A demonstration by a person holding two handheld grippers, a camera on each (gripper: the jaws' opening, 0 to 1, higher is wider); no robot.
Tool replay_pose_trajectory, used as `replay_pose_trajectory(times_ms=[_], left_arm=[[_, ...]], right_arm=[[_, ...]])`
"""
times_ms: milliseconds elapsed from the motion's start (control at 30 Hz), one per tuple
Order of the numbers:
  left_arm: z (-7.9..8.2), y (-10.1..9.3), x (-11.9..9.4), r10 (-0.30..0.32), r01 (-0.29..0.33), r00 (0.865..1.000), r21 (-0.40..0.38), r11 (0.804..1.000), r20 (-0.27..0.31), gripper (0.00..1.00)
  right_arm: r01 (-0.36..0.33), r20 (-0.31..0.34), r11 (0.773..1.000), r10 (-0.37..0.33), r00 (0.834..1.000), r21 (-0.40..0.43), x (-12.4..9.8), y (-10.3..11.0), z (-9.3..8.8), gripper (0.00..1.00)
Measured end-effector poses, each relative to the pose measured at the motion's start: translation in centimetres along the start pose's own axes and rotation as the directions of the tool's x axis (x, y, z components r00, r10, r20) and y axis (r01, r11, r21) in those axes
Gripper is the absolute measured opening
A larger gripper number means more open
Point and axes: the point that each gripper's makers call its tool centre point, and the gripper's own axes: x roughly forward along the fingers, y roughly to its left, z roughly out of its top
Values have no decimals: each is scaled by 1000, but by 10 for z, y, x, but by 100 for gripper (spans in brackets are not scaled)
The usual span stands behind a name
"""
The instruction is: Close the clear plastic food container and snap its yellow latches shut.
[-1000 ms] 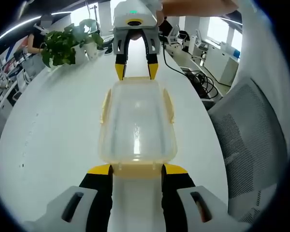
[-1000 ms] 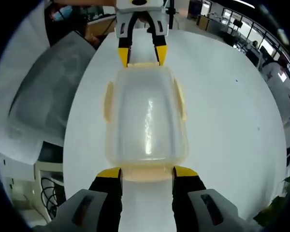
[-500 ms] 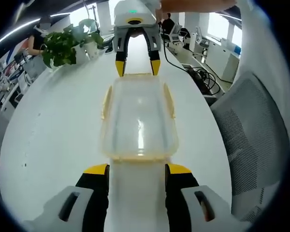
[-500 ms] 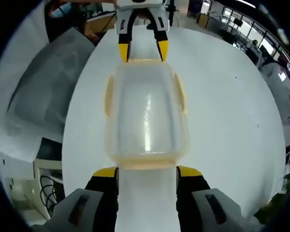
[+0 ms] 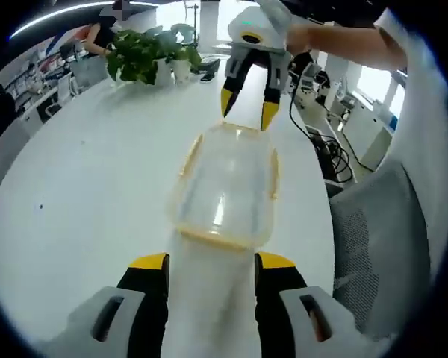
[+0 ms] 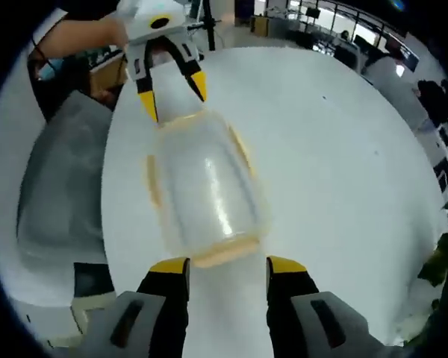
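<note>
1. The white table [image 5: 82,171] spreads ahead of both grippers, with a grey mesh chair [image 5: 373,224] off its edge, to the right of the left gripper [image 5: 209,262] and to the left of the right gripper [image 6: 228,262].
2. The clear plastic food container [image 5: 228,190] lies lid-down-closed on the table, directly ahead of each gripper and between the two, which face each other across its short ends. In the right gripper view it sits just beyond the jaw tips, at [image 6: 201,194].
3. Both grippers stand wide, jaws spread and holding nothing. Neither touches the container as far as I can tell; the left's tips are just short of the near end.
4. The yellow latches [image 5: 190,153] run along the rims. In my judgement the step in hand is checking or finishing the latches; to do it well, bring one jaw flat onto a latch flap and press it towards the wall while the opposite gripper braces the far end so the box does not slide.
5. Hard to make out: whether each latch is fully snapped, since the yellow edges blur into the clear lid.
6. A potted plant [image 5: 142,56] sits far ahead-left of the left gripper.
</note>
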Motion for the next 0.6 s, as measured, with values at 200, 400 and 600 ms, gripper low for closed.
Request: replay_pose_trajectory(times_ms=[200,400,600], left_arm=[[7,5,0,68,-61,997,-195,979,27,44],[6,5,4,108,-100,994,-335,937,6,43],[6,3,7,126,-106,992,-517,849,3,42]], right_arm=[[45,32,987,-50,998,154,3,-3,9,38],[64,63,950,-87,994,305,4,-7,15,39],[88,52,896,-123,991,436,7,-13,12,39]])
